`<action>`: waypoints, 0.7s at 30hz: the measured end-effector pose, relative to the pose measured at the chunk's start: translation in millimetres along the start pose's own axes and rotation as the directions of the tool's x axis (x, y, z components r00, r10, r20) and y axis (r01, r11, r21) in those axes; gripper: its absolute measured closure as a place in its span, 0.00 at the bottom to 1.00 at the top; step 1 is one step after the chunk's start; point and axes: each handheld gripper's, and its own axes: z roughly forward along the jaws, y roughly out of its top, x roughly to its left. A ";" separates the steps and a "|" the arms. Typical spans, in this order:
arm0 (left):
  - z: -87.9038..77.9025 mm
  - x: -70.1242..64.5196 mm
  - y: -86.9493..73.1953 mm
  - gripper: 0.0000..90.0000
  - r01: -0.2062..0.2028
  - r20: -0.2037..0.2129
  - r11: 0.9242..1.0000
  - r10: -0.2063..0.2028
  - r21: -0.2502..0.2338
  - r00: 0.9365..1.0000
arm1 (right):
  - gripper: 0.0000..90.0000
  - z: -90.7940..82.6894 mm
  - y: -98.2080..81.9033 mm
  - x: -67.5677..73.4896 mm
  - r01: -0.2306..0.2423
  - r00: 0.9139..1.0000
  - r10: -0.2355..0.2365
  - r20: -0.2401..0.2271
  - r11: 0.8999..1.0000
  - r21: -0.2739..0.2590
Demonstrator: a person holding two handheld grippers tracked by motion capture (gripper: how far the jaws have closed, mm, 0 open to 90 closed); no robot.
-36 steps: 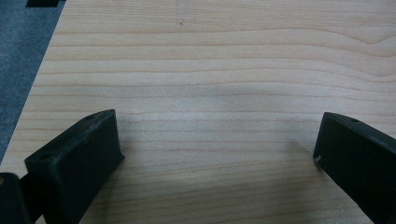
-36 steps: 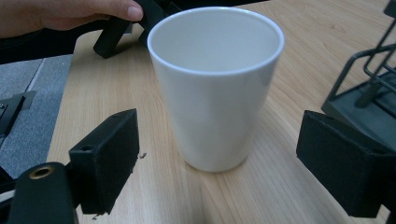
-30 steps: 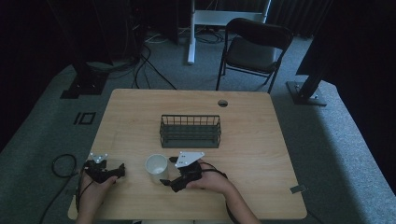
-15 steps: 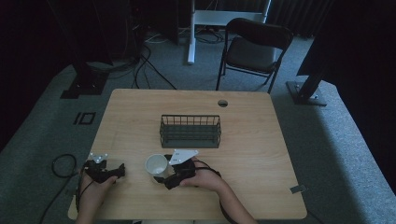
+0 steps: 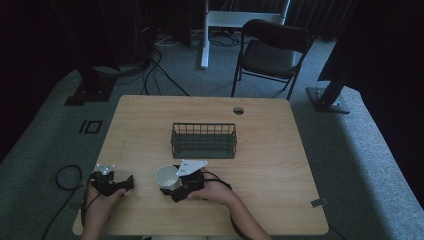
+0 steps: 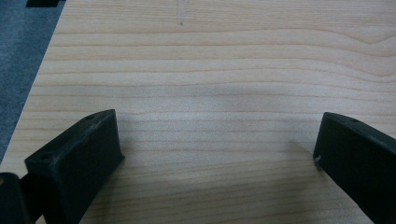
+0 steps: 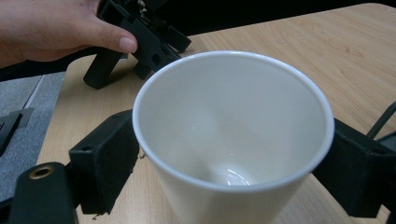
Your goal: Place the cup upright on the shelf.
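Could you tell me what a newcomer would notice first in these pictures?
Probably the white cup near the table's front edge, seated between the jaws of the right gripper; it looks empty. Behind it, mid-table, stands a dark wire basket. At the front left corner, the left gripper rests open over bare wood.

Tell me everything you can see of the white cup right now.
The cup is plain white, glossy, ceramic by its look, tapering toward the base, with no handle in sight. It is empty and seems upright, near the front edge of the table, in front of the wire basket. The right tool has a black jaw on each side of it, both against its wall. The left tool rests apart, open.
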 end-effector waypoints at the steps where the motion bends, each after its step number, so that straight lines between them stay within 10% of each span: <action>1: 0.0 0.0 0.0 0.01 0.000 0.000 1.000 0.000 0.000 1.000 | 0.15 0.3 0.1 0.2 0.002 1.000 -0.002 0.002 1.000 -0.001; 21: 0.0 0.0 0.0 0.01 0.000 0.000 1.000 0.000 0.000 1.000 | 0.22 -10.8 12.5 -6.6 -0.020 0.999 0.021 0.032 1.000 -0.017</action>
